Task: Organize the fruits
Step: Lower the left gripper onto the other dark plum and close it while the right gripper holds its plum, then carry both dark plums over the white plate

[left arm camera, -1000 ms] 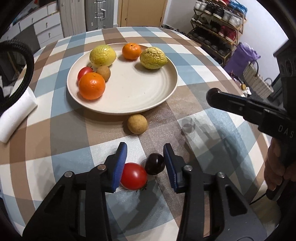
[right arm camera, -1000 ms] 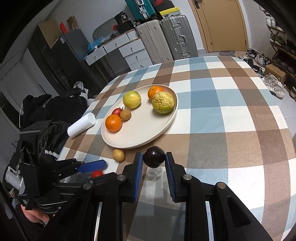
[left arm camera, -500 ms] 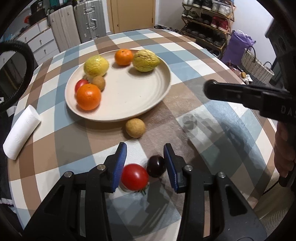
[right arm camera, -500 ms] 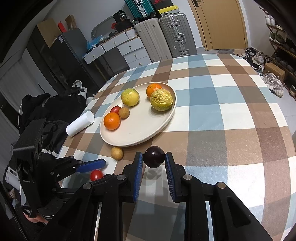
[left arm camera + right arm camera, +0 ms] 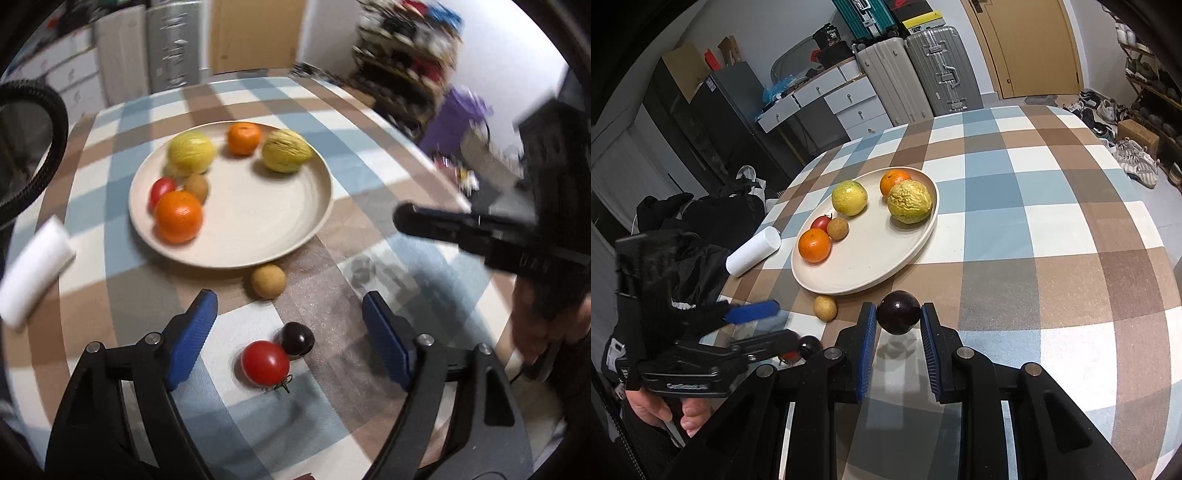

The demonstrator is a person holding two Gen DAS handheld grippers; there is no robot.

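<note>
The jaws of the left gripper are standing wide apart above the checked tablecloth, gripping nothing, while the right gripper is clamping a dark purple plum between its blue pads, holding it clear of the cloth so that its shadow is falling beneath. Nearest the left gripper, between its spread fingers, a red tomato is lying on the cloth and touching a small dark fruit just beyond it. A little farther on, a tan round fruit is resting on the cloth just beside the near rim of the cream plate. The plate is carrying a large orange, a second red tomato, a small brown fruit, a smooth yellow fruit, a smaller orange and a wrinkled yellow fruit. A white roll is lying near the table edge, left of the plate. Beyond the table, suitcases are standing against the wall.
</note>
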